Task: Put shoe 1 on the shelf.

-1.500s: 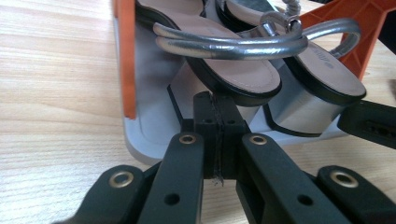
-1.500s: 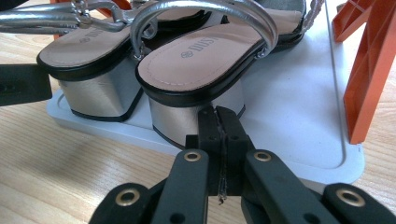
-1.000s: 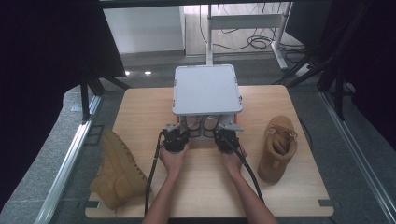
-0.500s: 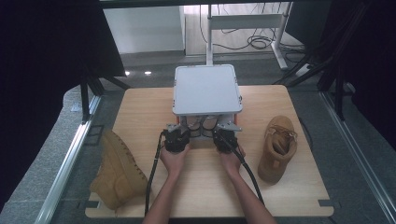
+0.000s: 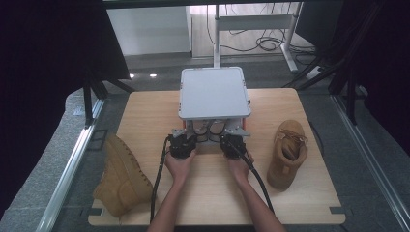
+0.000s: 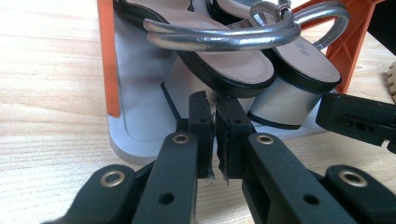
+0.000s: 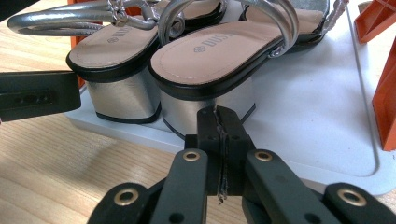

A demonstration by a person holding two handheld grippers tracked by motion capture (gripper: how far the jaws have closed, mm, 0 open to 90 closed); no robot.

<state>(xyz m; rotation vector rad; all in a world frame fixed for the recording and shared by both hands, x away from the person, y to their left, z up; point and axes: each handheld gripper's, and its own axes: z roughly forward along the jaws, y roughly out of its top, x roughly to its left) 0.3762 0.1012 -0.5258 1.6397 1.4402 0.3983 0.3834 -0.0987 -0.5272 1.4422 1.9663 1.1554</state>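
A grey two-level rack (image 5: 214, 92) stands at the table's middle. On its lower shelf (image 7: 317, 116) sit two silver-strapped block-heel sandals (image 7: 210, 51) (image 7: 116, 44), heels toward me. My left gripper (image 5: 187, 133) points at the heel of one sandal (image 6: 224, 60). Its jaws have just been opening: a narrow gap shows at the left gripper (image 6: 215, 100), with nothing in it. My right gripper (image 5: 227, 134) faces the other heel just short of it. The pads of the right gripper (image 7: 218, 114) are shut together on nothing.
One tan boot (image 5: 121, 176) lies on its side at the table's left edge. Another tan boot (image 5: 287, 152) stands upright at the right. Orange supports (image 6: 106, 56) (image 7: 385, 93) flank the rack's shelf. The wooden table (image 5: 208, 198) runs toward me.
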